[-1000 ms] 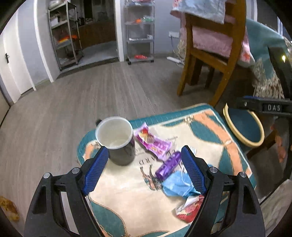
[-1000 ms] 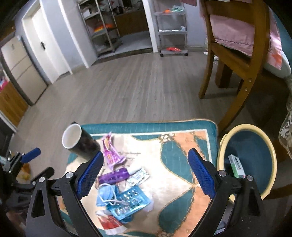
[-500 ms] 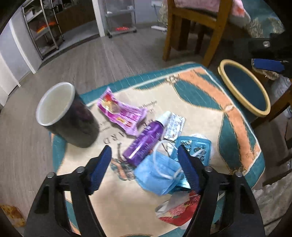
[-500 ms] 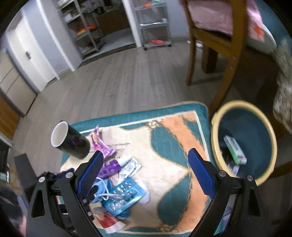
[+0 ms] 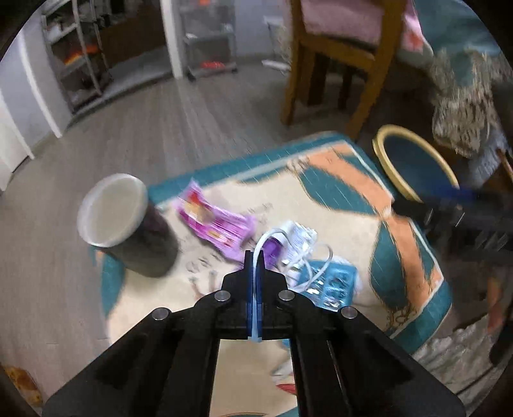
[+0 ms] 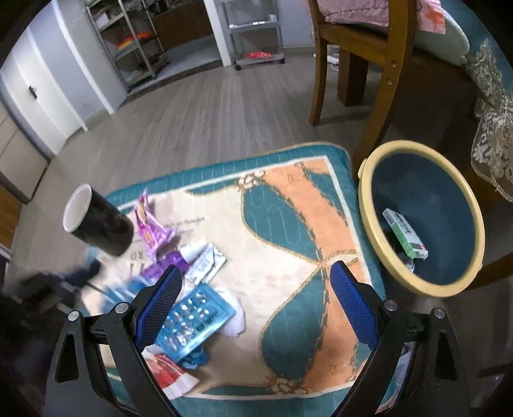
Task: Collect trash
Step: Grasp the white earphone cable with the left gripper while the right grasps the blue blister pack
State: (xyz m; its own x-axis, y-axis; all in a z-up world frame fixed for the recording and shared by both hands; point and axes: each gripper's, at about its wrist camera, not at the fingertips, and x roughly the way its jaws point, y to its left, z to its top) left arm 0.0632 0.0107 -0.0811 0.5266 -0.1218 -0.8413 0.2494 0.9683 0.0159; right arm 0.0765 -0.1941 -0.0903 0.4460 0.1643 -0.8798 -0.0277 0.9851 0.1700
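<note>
My left gripper (image 5: 255, 256) is shut on the blue face mask (image 5: 256, 316); its white ear loops (image 5: 315, 256) hang out in front. Below it on the patterned mat (image 5: 340, 199) lie a pink wrapper (image 5: 214, 226), a purple bottle (image 5: 272, 251), a silver sachet (image 5: 299, 240) and a blue blister pack (image 5: 333, 282). My right gripper (image 6: 256, 282) is open and empty above the mat (image 6: 288, 224), with the blister pack (image 6: 192, 317) and a red wrapper (image 6: 163, 369) beside its left finger. The bin (image 6: 372, 205) at the right holds a green box (image 6: 405, 232).
A black cup (image 5: 128, 231) stands at the mat's left edge; it also shows in the right wrist view (image 6: 96, 221). A wooden chair (image 6: 362, 57) stands behind the bin. Metal shelf racks (image 6: 256, 29) stand against the far wall. Grey wood floor surrounds the mat.
My left gripper came down over the trash pile, closed on the blue mask and lifted it. My right gripper stayed open and shifted slightly over the mat.
</note>
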